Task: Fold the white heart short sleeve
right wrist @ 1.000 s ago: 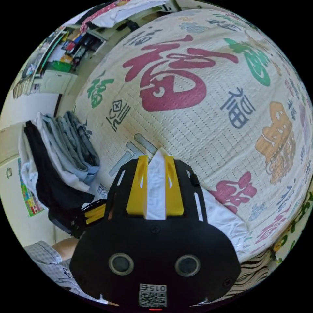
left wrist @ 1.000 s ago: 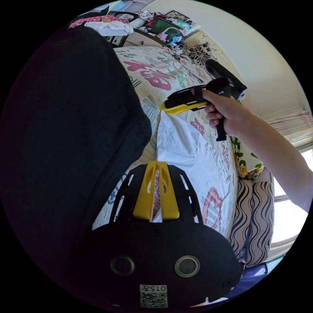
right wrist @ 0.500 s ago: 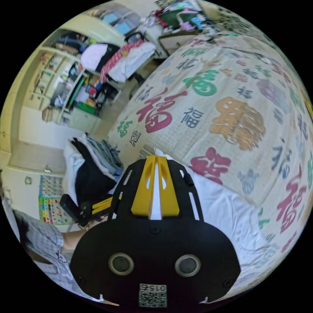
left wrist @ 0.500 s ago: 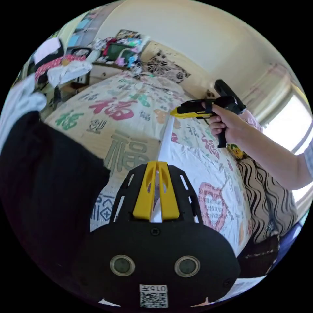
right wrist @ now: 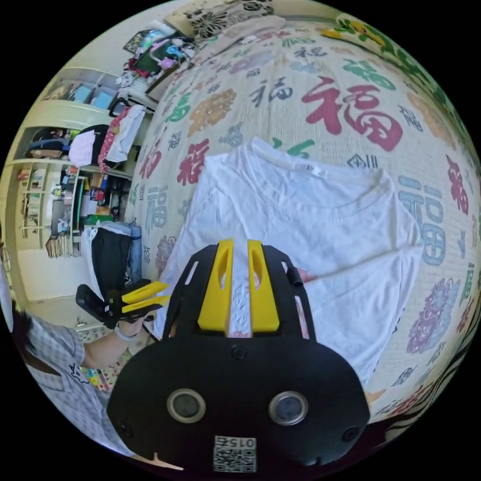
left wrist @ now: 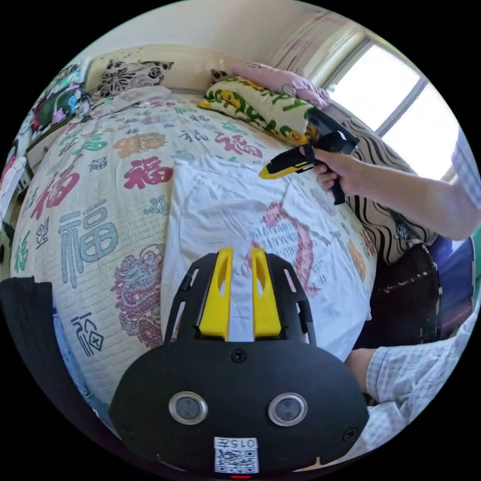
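The white short sleeve shirt [left wrist: 215, 210] [right wrist: 310, 210] lies spread on the bed, collar toward the pillows. One side is folded over the front and covers part of the red heart print [left wrist: 300, 240]. My left gripper [left wrist: 242, 249] hovers above the shirt's lower half with its jaws apart and nothing between them. It also appears in the right gripper view as the left gripper [right wrist: 165, 293], held in a hand off the bed's edge. My right gripper [right wrist: 240, 242] hangs open over the shirt's middle. In the left gripper view the right gripper [left wrist: 263, 174] sits above the far side of the shirt.
The bedspread [left wrist: 90, 235] [right wrist: 350, 110] carries large printed characters. Pillows [left wrist: 250, 102] lie at the head, and a striped cushion [left wrist: 391, 220] sits by the window side. A stack of folded clothes [right wrist: 112, 250] rests at the bed's edge near cluttered shelves [right wrist: 60, 200].
Both grippers carried the shirt's edge across, laid it on the shirt and let go. Their jaws were shut on white cloth and now stand apart above the flat shirt.
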A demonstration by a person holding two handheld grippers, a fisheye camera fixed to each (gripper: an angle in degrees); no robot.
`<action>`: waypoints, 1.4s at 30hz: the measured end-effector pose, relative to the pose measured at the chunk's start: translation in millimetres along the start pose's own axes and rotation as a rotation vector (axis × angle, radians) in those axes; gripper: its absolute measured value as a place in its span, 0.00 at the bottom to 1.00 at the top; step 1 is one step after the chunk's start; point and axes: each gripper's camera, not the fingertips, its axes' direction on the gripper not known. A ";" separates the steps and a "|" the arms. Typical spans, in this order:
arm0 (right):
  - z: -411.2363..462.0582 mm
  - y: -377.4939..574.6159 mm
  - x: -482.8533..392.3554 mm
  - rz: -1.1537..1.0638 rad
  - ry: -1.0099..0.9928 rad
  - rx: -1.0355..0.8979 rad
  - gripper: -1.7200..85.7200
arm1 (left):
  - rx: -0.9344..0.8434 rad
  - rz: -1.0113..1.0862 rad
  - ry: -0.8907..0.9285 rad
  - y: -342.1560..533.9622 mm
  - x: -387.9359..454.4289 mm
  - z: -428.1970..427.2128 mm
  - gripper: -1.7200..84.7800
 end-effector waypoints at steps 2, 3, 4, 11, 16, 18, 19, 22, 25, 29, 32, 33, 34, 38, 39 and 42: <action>3.0 -19.7 -13.8 -0.064 -0.023 -0.002 0.06 | 0.024 -0.065 -0.043 -11.5 -11.2 -0.3 0.09; 9.9 -35.0 -26.1 -0.114 -0.054 -0.021 0.05 | 0.024 -0.083 -0.052 -14.8 -14.6 1.9 0.09; 14.6 -42.6 -33.2 -0.143 -0.069 -0.032 0.04 | 0.019 -0.115 -0.061 -21.8 -20.7 8.7 0.09; 95.1 -99.4 -82.8 -0.327 0.129 -0.300 0.01 | -0.158 -0.127 -0.142 -32.4 -19.8 64.6 0.07; 52.9 -107.4 -77.2 -0.235 0.261 -0.132 0.01 | -0.148 -0.144 -0.175 -30.9 -12.4 71.1 0.05; 35.5 -101.3 -78.1 -0.274 0.098 -0.204 0.01 | -0.172 -0.168 -0.161 -38.2 -12.1 72.4 0.06; 31.4 -96.4 -80.5 -0.294 0.061 -0.221 0.01 | -0.188 -0.184 -0.147 -44.1 -11.3 71.3 0.07; 21.2 -56.9 -96.6 -0.396 0.022 -0.324 0.01 | -0.132 -0.134 -0.076 -54.1 2.6 64.7 0.08; 34.5 -12.0 -94.9 -0.407 0.076 -0.464 0.01 | -0.232 -0.086 -0.038 -59.1 16.0 83.3 0.09; 27.5 29.2 -73.0 -0.309 0.153 -0.457 0.01 | -0.324 -0.021 -0.081 -63.8 25.3 101.5 0.08; -22.4 40.9 -53.1 -0.273 0.215 -0.323 0.01 | -0.342 0.030 -0.051 -95.9 26.1 99.1 0.09; -46.3 42.6 -40.2 -0.247 0.265 -0.262 0.02 | -0.309 0.046 -0.053 -104.7 26.0 95.5 0.10; -57.9 42.8 -33.0 -0.229 0.294 -0.232 0.02 | -0.240 0.079 -0.062 -125.7 24.8 89.7 0.10; -114.3 35.8 11.2 -0.161 0.401 -0.128 0.09 | -0.129 0.136 -0.089 -220.5 10.0 102.3 0.13; -122.3 32.4 18.8 -0.152 0.387 -0.108 0.11 | -0.130 0.138 -0.093 -234.0 7.4 108.4 0.14; -127.2 25.8 31.8 -0.122 0.333 -0.092 0.15 | -0.248 0.138 -0.087 -293.5 -3.1 151.0 0.15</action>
